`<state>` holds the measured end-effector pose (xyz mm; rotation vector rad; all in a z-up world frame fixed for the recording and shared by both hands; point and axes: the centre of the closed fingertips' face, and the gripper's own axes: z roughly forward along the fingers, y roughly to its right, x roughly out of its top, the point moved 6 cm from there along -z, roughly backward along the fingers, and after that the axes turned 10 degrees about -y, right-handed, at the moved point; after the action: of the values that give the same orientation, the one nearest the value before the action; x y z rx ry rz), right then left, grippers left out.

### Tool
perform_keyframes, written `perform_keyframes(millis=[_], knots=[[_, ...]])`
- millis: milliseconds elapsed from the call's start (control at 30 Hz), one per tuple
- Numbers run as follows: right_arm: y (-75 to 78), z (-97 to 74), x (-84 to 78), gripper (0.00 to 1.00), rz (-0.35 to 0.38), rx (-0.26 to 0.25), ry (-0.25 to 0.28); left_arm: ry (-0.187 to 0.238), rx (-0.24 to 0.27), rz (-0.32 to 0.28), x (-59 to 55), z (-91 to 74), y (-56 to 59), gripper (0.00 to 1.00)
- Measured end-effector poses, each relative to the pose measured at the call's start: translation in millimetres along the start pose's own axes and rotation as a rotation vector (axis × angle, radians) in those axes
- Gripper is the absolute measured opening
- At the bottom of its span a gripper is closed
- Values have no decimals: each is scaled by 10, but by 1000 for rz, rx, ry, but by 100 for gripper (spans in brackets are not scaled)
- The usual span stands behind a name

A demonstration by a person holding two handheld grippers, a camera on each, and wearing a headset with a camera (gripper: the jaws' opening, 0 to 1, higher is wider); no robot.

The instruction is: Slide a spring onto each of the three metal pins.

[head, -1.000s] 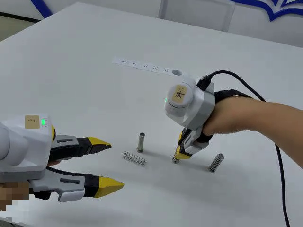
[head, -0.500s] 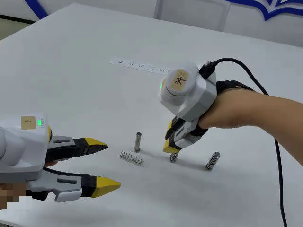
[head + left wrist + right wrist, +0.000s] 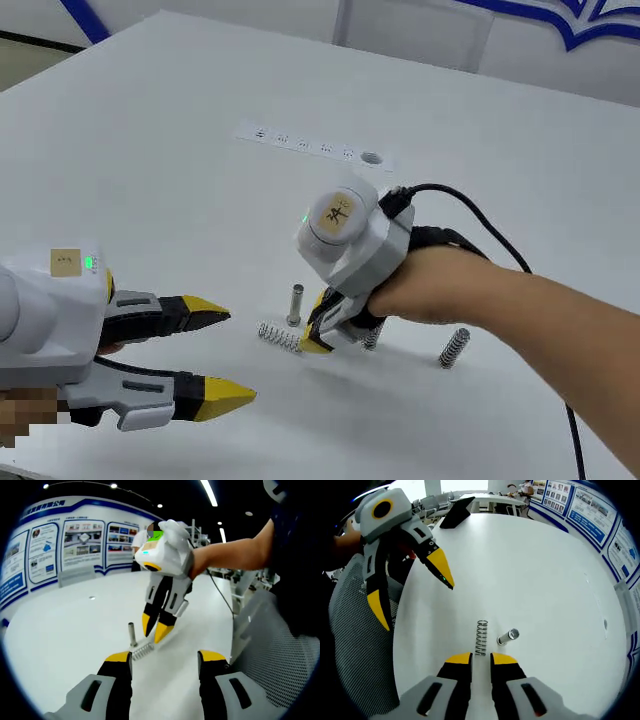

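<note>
A wide white table (image 3: 150,120) carries a power strip (image 3: 310,143). Blue-trimmed poster boards (image 3: 65,540) line the wall under bright ceiling lights (image 3: 210,492), with a mesh chair (image 3: 270,645) nearby.

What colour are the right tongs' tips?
Yellow; the right tongs show it best in the right gripper view.

Three springs lie on the bench (image 3: 150,150): a flat spring (image 3: 280,337) at the tips of the right claw (image 3: 313,346), an upright spring (image 3: 373,337) just behind that claw, and a far spring (image 3: 454,346) well to its right. One bare pin (image 3: 296,303) stands just beyond the tips. There are two claws, counting the left claw (image 3: 233,356), and one power strip (image 3: 310,143).
</note>
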<state>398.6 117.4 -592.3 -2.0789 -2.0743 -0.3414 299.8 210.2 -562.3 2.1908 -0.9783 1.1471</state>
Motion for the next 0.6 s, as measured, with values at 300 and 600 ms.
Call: perform_keyframes(millis=[300,600], knots=[[-23,139,6,15,25,24,-12,-4,-3,1,-1,7,-10,53],[-21,206,-22,12,23,21,-17,-11,-3,2,-8,6,-9,53]])
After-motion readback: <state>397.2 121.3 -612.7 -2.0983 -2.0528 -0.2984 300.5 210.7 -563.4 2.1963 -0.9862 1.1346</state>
